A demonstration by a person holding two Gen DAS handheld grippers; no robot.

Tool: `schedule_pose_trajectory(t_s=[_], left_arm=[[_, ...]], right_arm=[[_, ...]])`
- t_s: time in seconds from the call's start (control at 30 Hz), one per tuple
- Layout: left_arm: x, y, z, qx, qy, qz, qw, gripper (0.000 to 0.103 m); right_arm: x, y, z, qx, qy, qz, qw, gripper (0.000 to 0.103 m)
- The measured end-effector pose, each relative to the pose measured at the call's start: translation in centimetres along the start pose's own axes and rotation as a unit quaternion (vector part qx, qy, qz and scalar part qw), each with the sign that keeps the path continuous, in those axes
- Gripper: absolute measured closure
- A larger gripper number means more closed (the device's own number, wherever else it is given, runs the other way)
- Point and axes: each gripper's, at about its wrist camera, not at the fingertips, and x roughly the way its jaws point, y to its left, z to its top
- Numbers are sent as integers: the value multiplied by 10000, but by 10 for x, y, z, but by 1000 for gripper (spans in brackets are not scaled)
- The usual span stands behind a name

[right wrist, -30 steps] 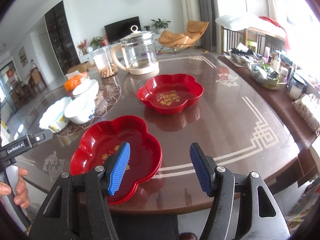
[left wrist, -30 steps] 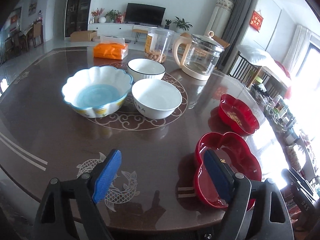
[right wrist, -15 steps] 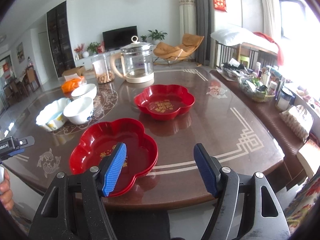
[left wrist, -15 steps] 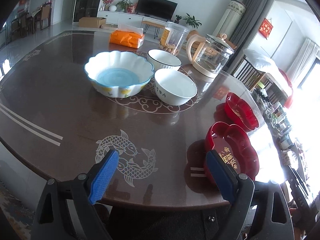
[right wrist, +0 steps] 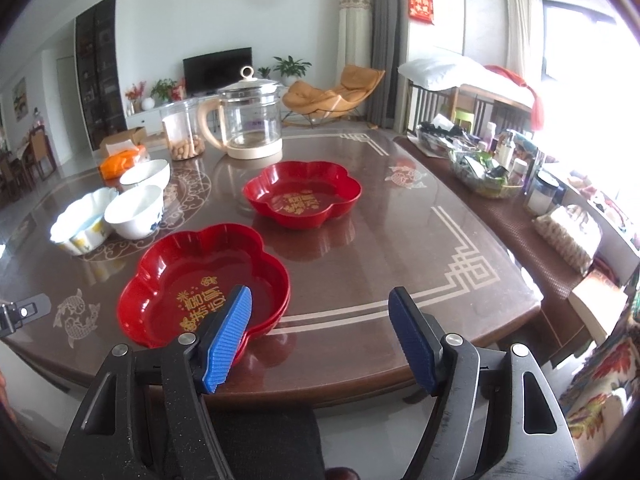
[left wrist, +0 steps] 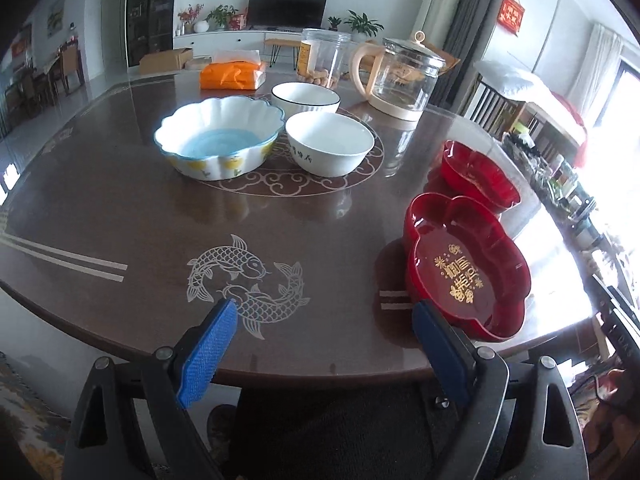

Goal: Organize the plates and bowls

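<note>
The left gripper [left wrist: 324, 312] hangs over the near edge of the dark brown glossy counter [left wrist: 120, 220], its blue-padded jaws spread wide with nothing between them. Beyond the gap lies a pale inlaid pair of fish [left wrist: 246, 280] on the counter top. Just right of the right-hand jaw sits the near red flower-shaped plastic plate with gold lettering [left wrist: 464, 268], close to the counter's edge. Behind it, a little apart, stands a second red flower-shaped plate [left wrist: 478, 178].

Further in, on the round scrollwork inlay, three bowls cluster: a white scalloped ceramic bowl with a blue inside and yellow fruit pattern [left wrist: 220, 136] to the left, a plain white bowl with dark characters on its side [left wrist: 330, 142] just beside it, and a white bowl with a dark rim [left wrist: 306, 98] behind them. At the far side are an orange tissue pack [left wrist: 232, 74], a clear plastic jar [left wrist: 324, 62] and a glass kettle with a cream handle [left wrist: 400, 76].

The right gripper [right wrist: 320, 300] also hangs at the counter's near edge, jaws wide apart and empty. Its left-hand jaw overlaps the near red plate in view, though contact cannot be told; the right-hand jaw is over bare counter with pale border lines.
</note>
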Motion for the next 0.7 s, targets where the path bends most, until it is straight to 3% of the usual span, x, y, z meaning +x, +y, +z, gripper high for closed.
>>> schedule_pose_trajectory(t_s=[0.17, 0.3, 0.5, 0.7], left_arm=[[-8, 6, -3, -167, 7, 51, 9998, 14], [-26, 4, -3, -140, -213, 115, 9996, 14], [-57, -7, -13, -14, -772, 288, 9966, 14], [-65, -12, -17, 45, -780, 383, 9962, 14]], right_arm=[[-11, -2, 4, 14, -56, -642, 9979, 28], [-14, -8, 8, 7, 41, -1046, 9945, 28], [-25, -31, 9, 529, 189, -504, 9971, 28], [-39, -35, 15, 698, 113, -376, 9968, 28]])
